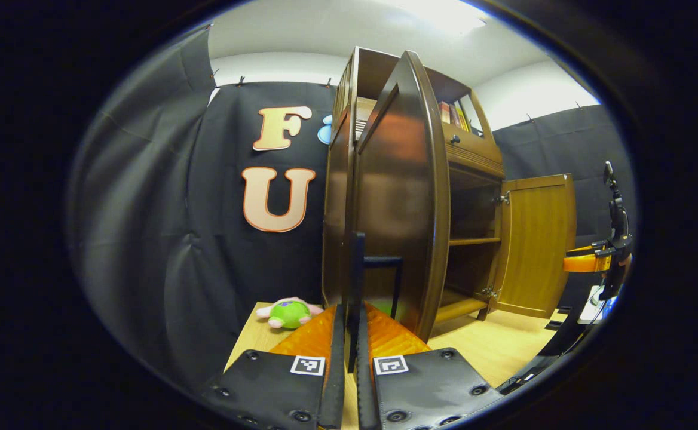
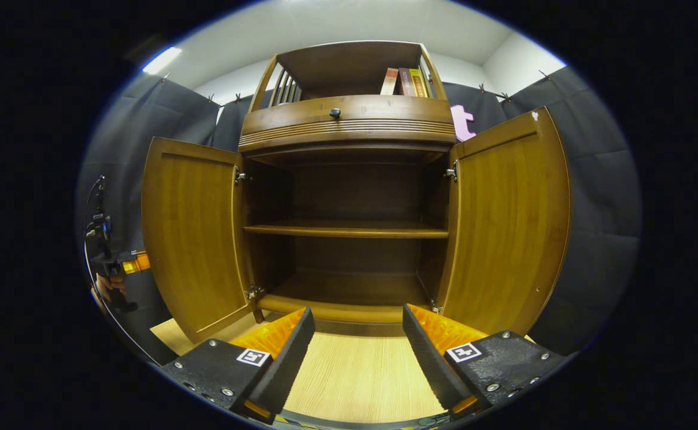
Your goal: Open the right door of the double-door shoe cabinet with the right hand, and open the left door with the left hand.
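**Both cabinet doors swung open, left gripper clamped on a handle**

The left gripper (image 1: 352,325) has its two fingers pressed together on the thin dark handle (image 1: 379,263) of the left door (image 1: 406,203), which stands swung out edge-on just ahead of it. The right gripper (image 2: 358,334) is spread wide with nothing between its fingers, hovering over the light wooden worktop (image 2: 355,376) in front of the shoe cabinet (image 2: 349,125). From there, the left door (image 2: 190,233) and the right door (image 2: 507,221) both stand wide open, showing a bare middle shelf (image 2: 346,229). Books (image 2: 406,82) stand in the top compartment above a drawer knob (image 2: 334,112). A green plush toy (image 1: 289,313) lies on the worktop beside the cabinet's left side.
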Demonstrator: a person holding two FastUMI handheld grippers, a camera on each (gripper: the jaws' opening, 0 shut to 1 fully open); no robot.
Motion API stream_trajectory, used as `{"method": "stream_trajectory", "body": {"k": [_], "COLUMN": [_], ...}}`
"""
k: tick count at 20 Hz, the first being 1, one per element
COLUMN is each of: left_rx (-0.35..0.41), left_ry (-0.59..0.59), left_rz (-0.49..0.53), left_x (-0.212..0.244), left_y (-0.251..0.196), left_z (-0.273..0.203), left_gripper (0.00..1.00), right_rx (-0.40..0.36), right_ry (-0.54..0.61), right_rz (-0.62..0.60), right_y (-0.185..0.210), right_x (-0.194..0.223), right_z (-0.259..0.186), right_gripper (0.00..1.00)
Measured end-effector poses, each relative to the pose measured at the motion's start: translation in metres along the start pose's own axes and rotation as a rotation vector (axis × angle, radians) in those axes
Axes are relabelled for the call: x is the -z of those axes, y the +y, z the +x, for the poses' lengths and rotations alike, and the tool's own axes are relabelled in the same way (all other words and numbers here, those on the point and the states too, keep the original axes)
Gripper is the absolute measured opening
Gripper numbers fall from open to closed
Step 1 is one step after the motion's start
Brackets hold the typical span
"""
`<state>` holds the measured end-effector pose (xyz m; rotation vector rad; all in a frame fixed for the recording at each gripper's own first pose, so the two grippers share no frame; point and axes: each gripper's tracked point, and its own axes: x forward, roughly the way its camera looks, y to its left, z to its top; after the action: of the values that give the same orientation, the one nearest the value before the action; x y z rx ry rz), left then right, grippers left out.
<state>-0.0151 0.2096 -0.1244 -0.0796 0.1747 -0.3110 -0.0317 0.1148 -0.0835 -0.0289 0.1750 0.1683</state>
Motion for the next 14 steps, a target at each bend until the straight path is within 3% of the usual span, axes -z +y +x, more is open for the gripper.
{"method": "stream_trajectory", "body": {"k": [3, 8, 9, 11, 12, 13, 14], "left_rx": [-0.065, -0.245, -0.259, -0.255, -0.248, -0.233, -0.207], "left_ry": [0.007, -0.079, -0.105, -0.138, -0.142, -0.144, -0.142], "left_rz": [-0.026, 0.028, 0.028, 0.019, 0.014, 0.003, -0.013], "left_x": [0.001, -0.051, -0.062, -0.074, -0.073, -0.076, -0.075], "left_y": [0.001, -0.023, -0.038, -0.078, -0.098, -0.118, -0.139], "left_z": [-0.04, -0.087, -0.088, -0.07, -0.054, -0.041, -0.025], "left_gripper": [0.17, 0.16, 0.16, 0.14, 0.08, 0.09, 0.16], "right_rx": [-0.022, -0.056, -0.059, -0.067, -0.071, -0.077, -0.081], "right_ry": [0.004, -0.009, -0.017, -0.032, -0.035, -0.036, -0.039], "right_rz": [0.002, 0.004, 0.011, 0.03, 0.039, 0.044, 0.047], "right_y": [0.002, -0.005, -0.008, -0.015, -0.019, -0.023, -0.027], "right_x": [-0.002, -0.009, -0.012, -0.016, -0.017, -0.017, -0.018], "right_z": [0.004, 0.014, 0.015, 0.016, 0.015, 0.012, 0.01], "right_gripper": [0.92, 0.92, 1.0, 1.0, 1.0, 0.92, 1.0]}}
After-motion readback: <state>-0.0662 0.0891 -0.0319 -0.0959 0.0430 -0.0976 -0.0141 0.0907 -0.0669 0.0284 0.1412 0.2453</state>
